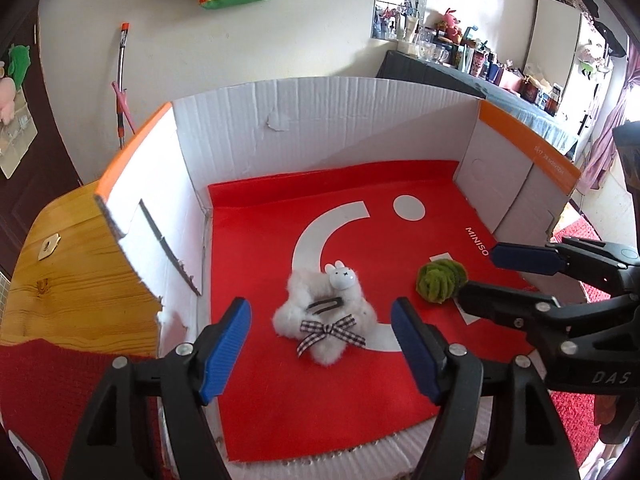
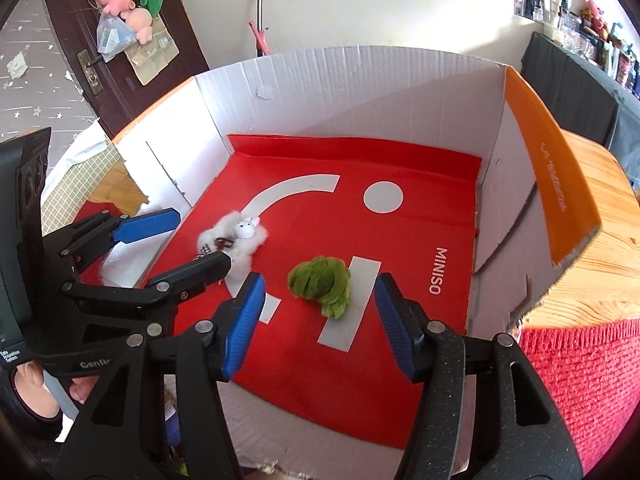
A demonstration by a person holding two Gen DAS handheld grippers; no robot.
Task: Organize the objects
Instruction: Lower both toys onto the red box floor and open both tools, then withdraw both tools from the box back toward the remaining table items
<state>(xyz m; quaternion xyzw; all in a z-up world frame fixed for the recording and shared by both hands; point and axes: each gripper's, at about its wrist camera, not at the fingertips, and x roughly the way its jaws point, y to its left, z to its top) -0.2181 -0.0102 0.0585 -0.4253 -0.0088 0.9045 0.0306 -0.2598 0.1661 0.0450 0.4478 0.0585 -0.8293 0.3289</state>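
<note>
Two items lie in cardboard box (image 1: 320,120) w/ red liner: white fluffy bunny clip (image 1: 326,316), green fuzzy clip (image 2: 322,284). Left gripper (image 1: 322,344) & right gripper (image 2: 320,322) fingers spread, holding nothing; probably nothing sorted yet.

One white fluffy hair clip (image 1: 326,316), one green fuzzy scrunchie (image 2: 321,285), one red bag (image 1: 340,380), one cardboard box (image 1: 320,120); two grippers, possibly more behind.
</note>
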